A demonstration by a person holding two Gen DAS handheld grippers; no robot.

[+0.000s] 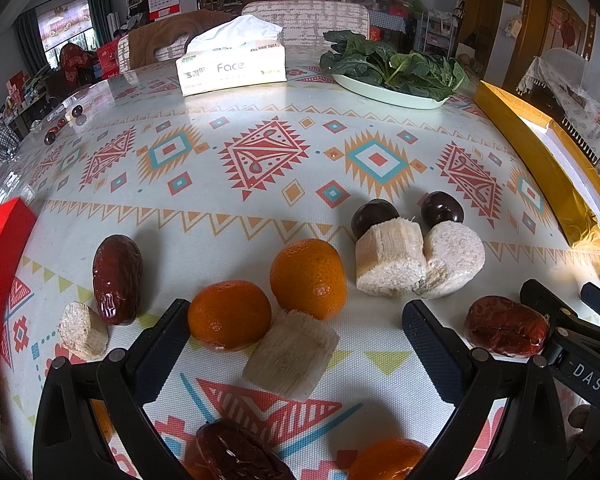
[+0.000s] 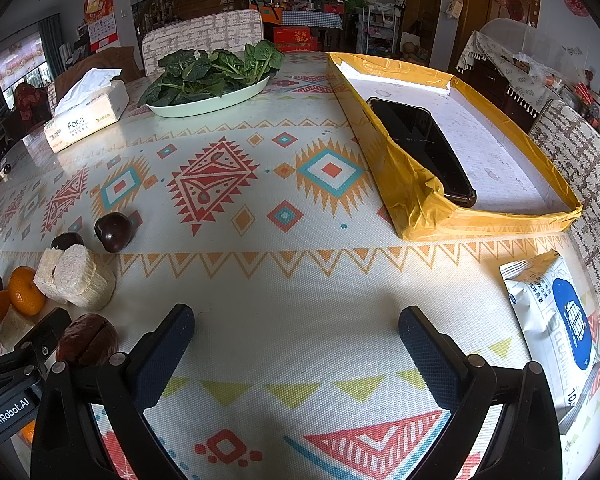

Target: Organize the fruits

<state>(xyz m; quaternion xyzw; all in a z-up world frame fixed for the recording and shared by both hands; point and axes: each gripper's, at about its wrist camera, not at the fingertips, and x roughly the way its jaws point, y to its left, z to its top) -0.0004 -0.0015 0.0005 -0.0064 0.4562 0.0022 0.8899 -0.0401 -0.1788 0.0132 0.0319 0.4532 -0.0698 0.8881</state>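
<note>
In the left wrist view my left gripper (image 1: 296,336) is open and low over the patterned table. A pale sugarcane chunk (image 1: 292,354) lies between its fingers, with an orange (image 1: 230,314) by the left finger and another orange (image 1: 309,277) behind. Two sugarcane pieces (image 1: 418,260) and two dark round fruits (image 1: 408,212) lie further right. Red dates lie at left (image 1: 117,278), right (image 1: 506,326) and near the bottom (image 1: 236,454). My right gripper (image 2: 296,336) is open and empty over bare cloth; the fruit pile (image 2: 80,276) is to its left.
A yellow-edged tray (image 2: 420,204) holding a black phone (image 2: 424,148) sits at the right. A plate of spinach (image 2: 208,76), a tissue box (image 2: 86,120) and a wipes pack (image 2: 556,328) are on the table. A red object (image 1: 0,272) is at the left edge.
</note>
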